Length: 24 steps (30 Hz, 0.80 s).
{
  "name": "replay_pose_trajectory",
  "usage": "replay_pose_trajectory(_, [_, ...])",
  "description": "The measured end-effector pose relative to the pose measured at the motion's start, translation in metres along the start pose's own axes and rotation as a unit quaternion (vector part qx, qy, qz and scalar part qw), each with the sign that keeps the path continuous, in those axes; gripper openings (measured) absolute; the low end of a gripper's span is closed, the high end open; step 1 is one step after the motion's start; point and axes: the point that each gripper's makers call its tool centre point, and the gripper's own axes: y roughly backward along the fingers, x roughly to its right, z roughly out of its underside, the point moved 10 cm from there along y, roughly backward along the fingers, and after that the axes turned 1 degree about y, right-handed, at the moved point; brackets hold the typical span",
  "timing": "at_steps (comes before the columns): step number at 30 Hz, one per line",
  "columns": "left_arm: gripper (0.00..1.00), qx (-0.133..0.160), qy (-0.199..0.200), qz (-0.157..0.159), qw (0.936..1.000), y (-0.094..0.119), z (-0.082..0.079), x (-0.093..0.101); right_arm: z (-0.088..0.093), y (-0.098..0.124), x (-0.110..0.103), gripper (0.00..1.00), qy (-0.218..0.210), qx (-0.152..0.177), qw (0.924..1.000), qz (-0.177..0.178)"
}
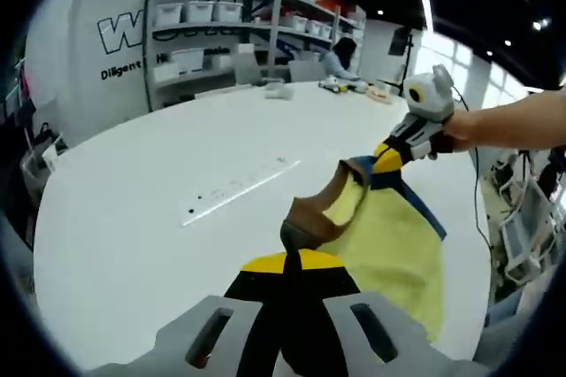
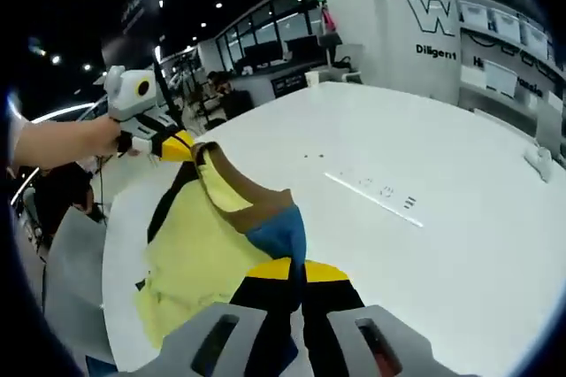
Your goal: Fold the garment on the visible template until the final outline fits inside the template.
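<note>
Garment [image 1: 393,253] position: a yellow fabric piece with a brown band and blue trim is lifted by one edge between the two claws, while its lower part hangs down to the white worktop [image 1: 177,173] near the edge closest to the person.

Left claw [image 1: 299,249]: in the left gripper view both jaws are closed together on the brown band of the garment, with the yellow-and-black tips pinching the fabric. In the right gripper view the same claw [image 2: 181,145] appears at the far end of the raised edge, held by a hand [image 2: 66,142].

Right claw [image 2: 283,262]: in the right gripper view the jaws are closed on the garment [image 2: 199,262] where the blue trim meets the brown band. In the left gripper view this claw [image 1: 389,157] grips the far end of the raised edge, carried by a hand [image 1: 460,134] and bare forearm.

The brown band runs slack between the two gripping points, curving downward in the middle.

Worktop markings: a thin pale line [image 1: 239,189] with small dark marks lies on the worktop surface, well apart from the garment, toward the worktop centre. The same line [image 2: 376,200] shows in the right gripper view.

Background: shelving [image 1: 230,27] with storage bins stands beyond the far edge of the worktop
</note>
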Motion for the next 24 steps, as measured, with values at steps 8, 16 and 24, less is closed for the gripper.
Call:
replay_pose_trajectory(8, [0.07,-0.032,0.022,-0.025,0.9989,-0.030,0.012,-0.020,0.008,-0.031,0.014,0.00,0.000,-0.025,0.9995,0.021])
replay_pose_trajectory(16, [0.13,-0.041,0.030,-0.044,0.9977,-0.038,0.016,-0.026,0.013,-0.047,0.021,0.00,-0.004,-0.032,0.9986,0.042])
replay_pose_trajectory(24, [0.16,-0.036,0.028,-0.044,0.9980,-0.020,0.026,-0.021,0.015,-0.035,0.019,0.11,-0.024,-0.007,0.9987,0.045])
